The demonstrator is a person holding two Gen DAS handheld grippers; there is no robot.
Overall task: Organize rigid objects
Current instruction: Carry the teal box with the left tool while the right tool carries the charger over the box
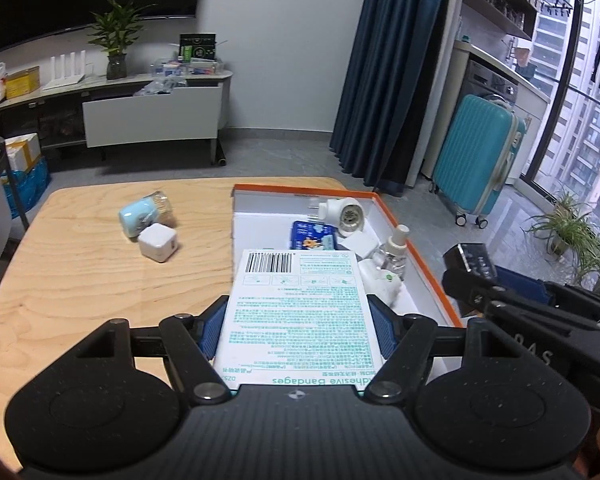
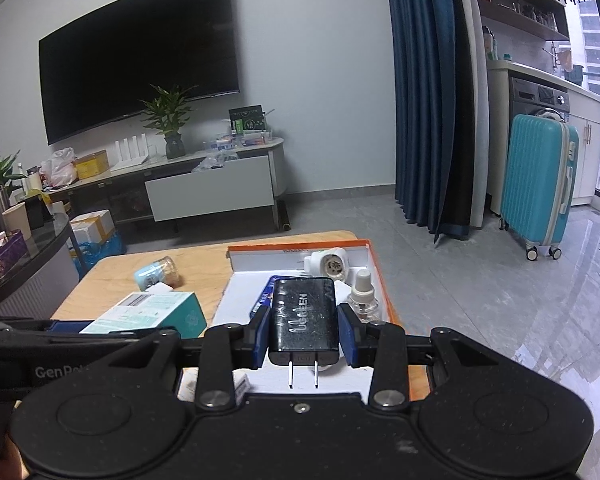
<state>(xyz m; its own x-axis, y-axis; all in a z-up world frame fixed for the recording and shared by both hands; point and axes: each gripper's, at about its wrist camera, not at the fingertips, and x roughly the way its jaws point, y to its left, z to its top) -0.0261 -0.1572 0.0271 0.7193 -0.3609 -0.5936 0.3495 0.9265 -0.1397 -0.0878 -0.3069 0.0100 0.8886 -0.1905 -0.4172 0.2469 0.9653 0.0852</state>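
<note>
Above the orange-rimmed tray (image 1: 432, 268), both tongs tilt downward, left (image 1: 300, 330) clamping a bandage box (image 1: 300, 312), right (image 2: 305, 334) a black charger (image 2: 304, 320).

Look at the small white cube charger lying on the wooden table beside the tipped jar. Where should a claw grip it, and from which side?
Grip the white cube charger across two opposite flat faces, coming from above. It sits squarely on the table. The tipped jar lies close behind it, so close the pads on the left and right faces instead.
</note>
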